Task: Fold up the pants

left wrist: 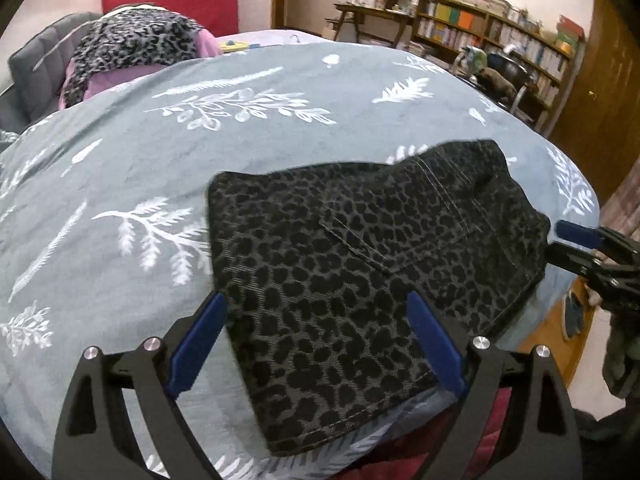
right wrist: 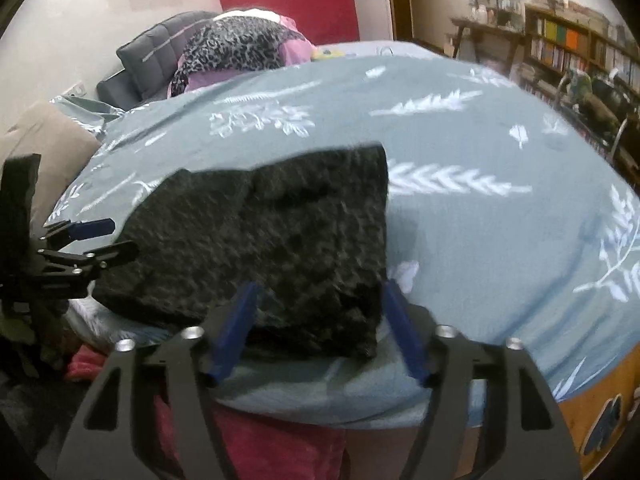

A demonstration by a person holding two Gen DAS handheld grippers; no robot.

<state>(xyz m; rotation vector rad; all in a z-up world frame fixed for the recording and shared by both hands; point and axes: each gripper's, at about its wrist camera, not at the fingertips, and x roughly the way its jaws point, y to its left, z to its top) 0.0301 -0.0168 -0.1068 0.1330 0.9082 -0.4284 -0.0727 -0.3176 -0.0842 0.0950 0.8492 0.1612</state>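
The dark leopard-print pants (left wrist: pixel 360 264) lie folded into a compact rectangle on the grey-green leaf-print bedspread (left wrist: pixel 160 152), near its front edge. My left gripper (left wrist: pixel 316 300) is open, its blue fingers astride the near left part of the pants, holding nothing. My right gripper (right wrist: pixel 320 286) is open too, its fingers either side of the pants' (right wrist: pixel 280 240) near right corner, above the bedspread (right wrist: pixel 480 240). The right gripper also shows at the right edge of the left wrist view (left wrist: pixel 560 240), and the left gripper at the left edge of the right wrist view (right wrist: pixel 108 236).
A pile of leopard and pink clothes (left wrist: pixel 132 52) lies at the far end by a grey headboard (left wrist: pixel 36 64). Bookshelves (left wrist: pixel 500 36) and a dark wooden door (left wrist: pixel 604 92) stand to the right. Red fabric (right wrist: pixel 260 440) hangs below the bed's front edge.
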